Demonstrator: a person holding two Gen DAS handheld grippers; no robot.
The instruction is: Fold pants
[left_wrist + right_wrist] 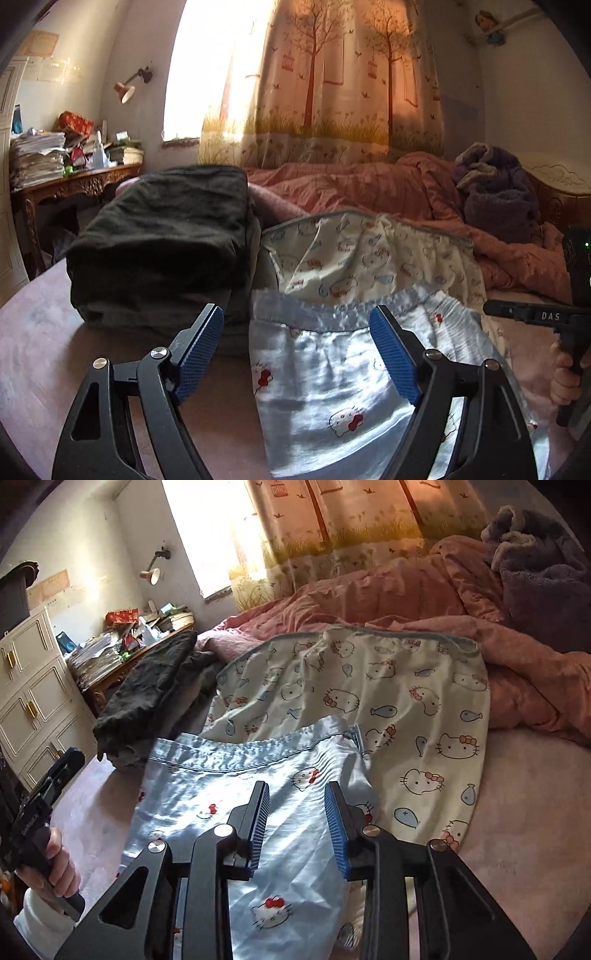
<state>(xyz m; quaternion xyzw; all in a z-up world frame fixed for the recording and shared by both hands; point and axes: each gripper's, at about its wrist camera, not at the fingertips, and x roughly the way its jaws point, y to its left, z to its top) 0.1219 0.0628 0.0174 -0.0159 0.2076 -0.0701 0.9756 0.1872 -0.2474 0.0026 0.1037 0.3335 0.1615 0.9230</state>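
Observation:
Light blue pants (332, 384) with a cat print lie on the pink bed, waistband away from me; they also show in the right wrist view (236, 797). They overlap a cream cat-print garment (373, 254) (399, 709). My left gripper (297, 350) is open and empty, its blue pads spread wide over the waistband area. My right gripper (297, 827) is open and empty above the blue pants' middle. The right gripper's body also shows in the left wrist view (546, 317), and the left gripper's body in the right wrist view (40, 812).
A folded dark garment stack (162, 236) (147, 690) sits left of the pants. A rumpled pink quilt (369, 184) and purple blanket (495, 184) lie behind. A cluttered wooden desk (74, 181) and white drawers (33, 698) stand at left.

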